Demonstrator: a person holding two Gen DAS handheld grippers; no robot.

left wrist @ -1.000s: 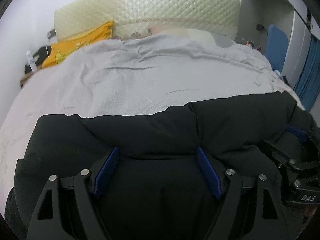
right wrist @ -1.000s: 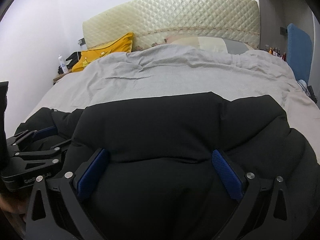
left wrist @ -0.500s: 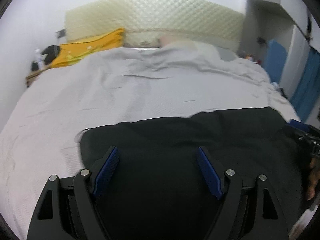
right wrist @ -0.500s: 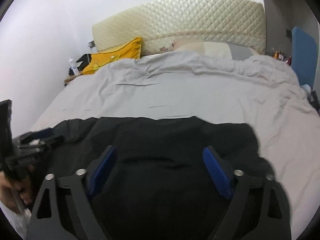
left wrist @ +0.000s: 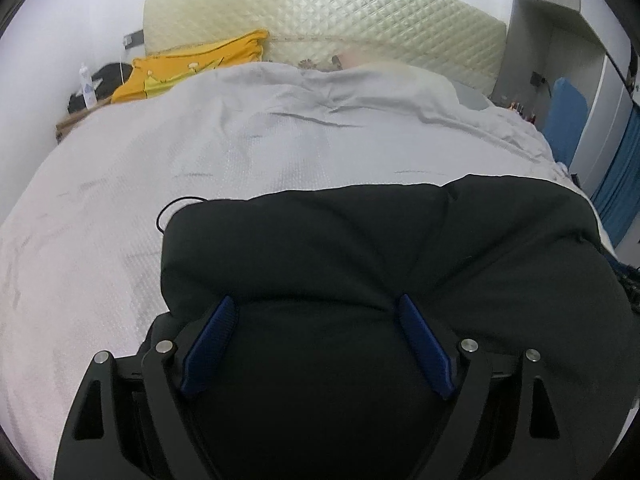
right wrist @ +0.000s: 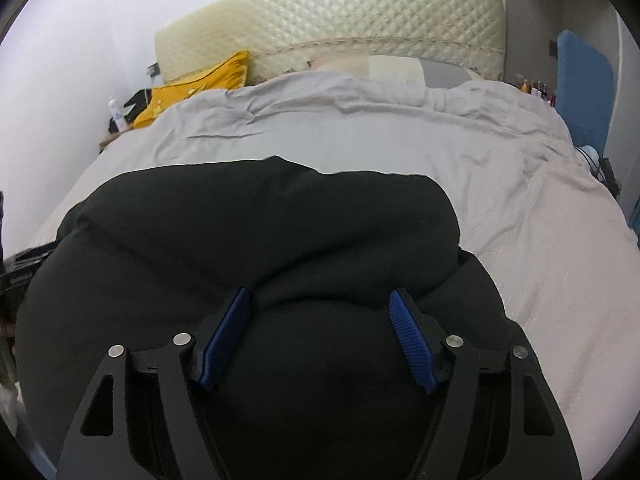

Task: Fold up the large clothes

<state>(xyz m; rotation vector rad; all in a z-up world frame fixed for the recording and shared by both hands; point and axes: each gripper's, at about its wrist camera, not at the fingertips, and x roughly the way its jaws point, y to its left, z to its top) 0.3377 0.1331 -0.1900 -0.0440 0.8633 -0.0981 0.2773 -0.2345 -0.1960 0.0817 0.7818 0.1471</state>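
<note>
Grey wrinkled bed sheet (left wrist: 248, 152) covers the bed; near on it lies the puffy black padded jacket (left wrist: 360, 248). Left gripper (left wrist: 316, 344) and right gripper (right wrist: 320, 336) both have blue fingers apart, with jacket bulging between them

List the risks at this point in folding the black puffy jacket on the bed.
1. The black jacket bulges thickly between both open claws, left claw and right claw; the padding may spring open again.
2. It lies near the side of the bed and might slide off.
</note>
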